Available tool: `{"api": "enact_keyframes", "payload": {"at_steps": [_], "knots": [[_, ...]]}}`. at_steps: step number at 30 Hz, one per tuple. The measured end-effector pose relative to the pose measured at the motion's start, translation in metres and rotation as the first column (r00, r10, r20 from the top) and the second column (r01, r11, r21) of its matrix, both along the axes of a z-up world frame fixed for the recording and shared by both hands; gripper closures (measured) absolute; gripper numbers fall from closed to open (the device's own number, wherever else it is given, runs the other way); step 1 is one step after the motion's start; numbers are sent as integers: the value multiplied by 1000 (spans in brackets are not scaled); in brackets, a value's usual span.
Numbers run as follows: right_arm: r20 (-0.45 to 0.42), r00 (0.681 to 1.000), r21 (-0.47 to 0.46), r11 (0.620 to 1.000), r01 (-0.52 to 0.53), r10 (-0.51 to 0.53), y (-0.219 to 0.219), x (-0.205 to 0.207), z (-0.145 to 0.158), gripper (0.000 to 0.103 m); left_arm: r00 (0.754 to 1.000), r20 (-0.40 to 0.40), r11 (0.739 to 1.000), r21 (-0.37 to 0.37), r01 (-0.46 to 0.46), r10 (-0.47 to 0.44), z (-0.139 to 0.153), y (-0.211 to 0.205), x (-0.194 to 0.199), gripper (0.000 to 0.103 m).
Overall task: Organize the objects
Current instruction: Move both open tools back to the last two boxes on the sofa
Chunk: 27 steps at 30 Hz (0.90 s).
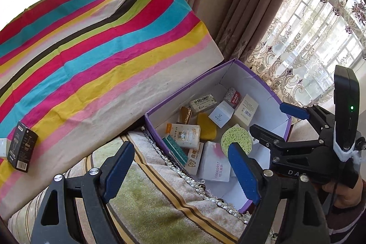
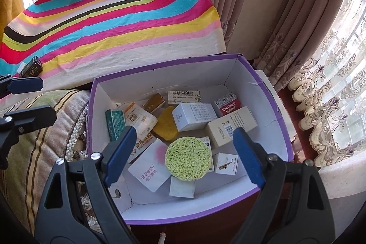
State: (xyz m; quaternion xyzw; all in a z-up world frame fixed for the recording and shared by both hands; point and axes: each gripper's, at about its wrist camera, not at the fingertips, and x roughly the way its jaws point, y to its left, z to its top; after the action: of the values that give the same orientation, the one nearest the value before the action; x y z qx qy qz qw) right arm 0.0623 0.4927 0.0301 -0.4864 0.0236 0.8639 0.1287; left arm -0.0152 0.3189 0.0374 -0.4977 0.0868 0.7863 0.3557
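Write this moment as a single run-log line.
left gripper: open, empty | right gripper: open, empty, over purple box | round green sponge: in box | black carton: on striped cloth

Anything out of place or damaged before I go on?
One straggler: the black box lies alone on the striped cloth while everything else sits in the purple-edged box. Inside, items lie jumbled at odd angles, the green sponge resting on top. The box's white inner wall looks creased and slightly torn.
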Motion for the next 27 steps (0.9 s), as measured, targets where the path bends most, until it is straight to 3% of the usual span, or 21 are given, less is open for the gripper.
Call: {"api": "enact_keyframes", "payload": {"at_steps": [14,21,27], "knots": [[-22,984,0,984,-178,178,-77,-39,13,15,984,-4,984,30,-177,178,3,-95,-32,18],[-25,954,9,955,-298,298,-129,-63,20,15,957,-19,957,15,-291,291,2,-158,-57,18],[-15,908,-4,908,-419,419,-178,-87,21,14,916,-39,917,-4,-399,399,2,-212,-84,18]]}}
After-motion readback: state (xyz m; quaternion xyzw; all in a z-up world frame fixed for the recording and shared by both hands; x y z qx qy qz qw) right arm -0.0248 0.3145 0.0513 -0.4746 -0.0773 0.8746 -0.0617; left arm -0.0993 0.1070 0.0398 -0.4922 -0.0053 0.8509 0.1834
